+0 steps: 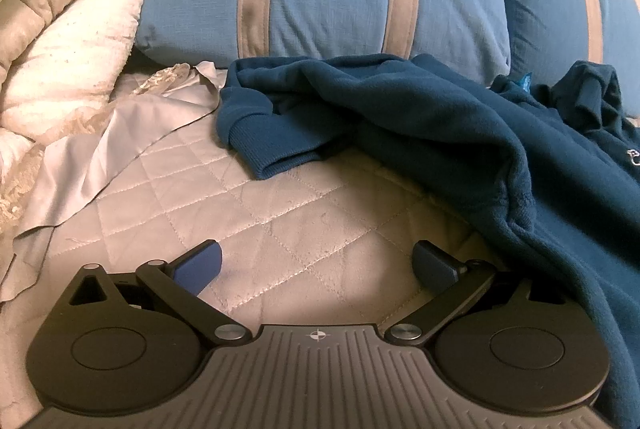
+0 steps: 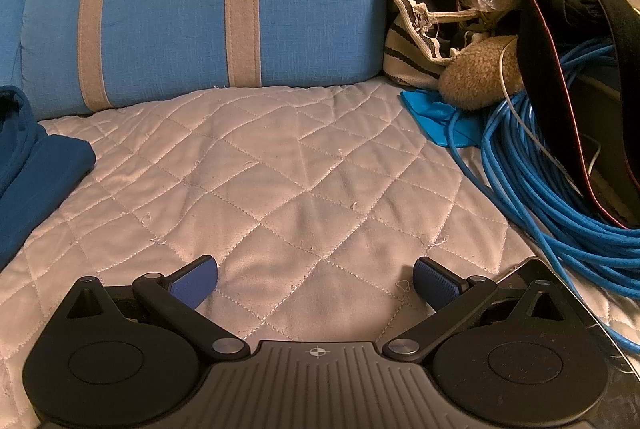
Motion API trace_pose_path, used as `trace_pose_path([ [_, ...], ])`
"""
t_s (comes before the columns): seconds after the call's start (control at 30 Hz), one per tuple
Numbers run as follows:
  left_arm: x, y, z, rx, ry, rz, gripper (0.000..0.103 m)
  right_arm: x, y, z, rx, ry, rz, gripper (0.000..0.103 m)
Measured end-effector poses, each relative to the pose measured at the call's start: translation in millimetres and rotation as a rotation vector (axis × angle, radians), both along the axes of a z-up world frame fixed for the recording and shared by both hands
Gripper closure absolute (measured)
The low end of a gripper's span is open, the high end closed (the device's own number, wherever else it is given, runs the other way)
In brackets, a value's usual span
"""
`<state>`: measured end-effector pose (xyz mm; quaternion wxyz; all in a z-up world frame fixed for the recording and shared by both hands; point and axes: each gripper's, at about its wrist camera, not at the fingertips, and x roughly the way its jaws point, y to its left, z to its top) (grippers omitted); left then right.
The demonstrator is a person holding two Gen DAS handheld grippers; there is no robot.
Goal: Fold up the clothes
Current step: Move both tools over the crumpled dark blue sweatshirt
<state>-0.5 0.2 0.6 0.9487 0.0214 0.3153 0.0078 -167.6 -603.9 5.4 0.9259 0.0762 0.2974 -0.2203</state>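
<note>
Sweatshirt [image 1: 420,117] lies rumpled on bed [image 1: 280,213], unfolded, long axis running left-far to right-near; cuff [image 1: 276,165] points left. Left gripper [image 1: 318,265] nearer, cloth just right of its fingers, spread, holding nothing. Right gripper [image 2: 316,279] also spread, over bare quilt; cloth at its far left. Bag [image 2: 416,41] at far right holds jumbled stuff, can't tell what.
</note>
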Motion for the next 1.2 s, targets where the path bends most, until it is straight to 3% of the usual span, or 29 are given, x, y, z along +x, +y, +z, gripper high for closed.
trace_pose_path([
  [0.3,-6,2,7,0.007,0.063,0.026,0.000,-4,8,5,0.015,0.022,0.017,0.000],
  [0.5,-34,6,46,-0.009,0.019,0.063,0.001,-13,10,15,0.054,0.062,0.049,0.000],
  [0.67,-58,6,83,-0.016,-0.023,0.084,0.001,-33,13,39,0.091,0.009,0.076,0.000],
  [0.77,-70,-10,113,-0.031,-0.075,0.052,0.001,-37,24,59,0.029,-0.013,0.072,0.000],
  [0.9,-85,-43,135,-0.112,-0.119,-0.020,0.001,-36,43,83,0.027,-0.023,0.093,0.000],
  [1.03,-95,-81,140,-0.136,-0.146,-0.113,0.001,-29,73,98,0.013,-0.050,0.151,0.000],
  [1.2,-104,-115,125,-0.173,-0.167,-0.216,0.001,-23,106,112,0.001,-0.067,0.207,0.000],
])
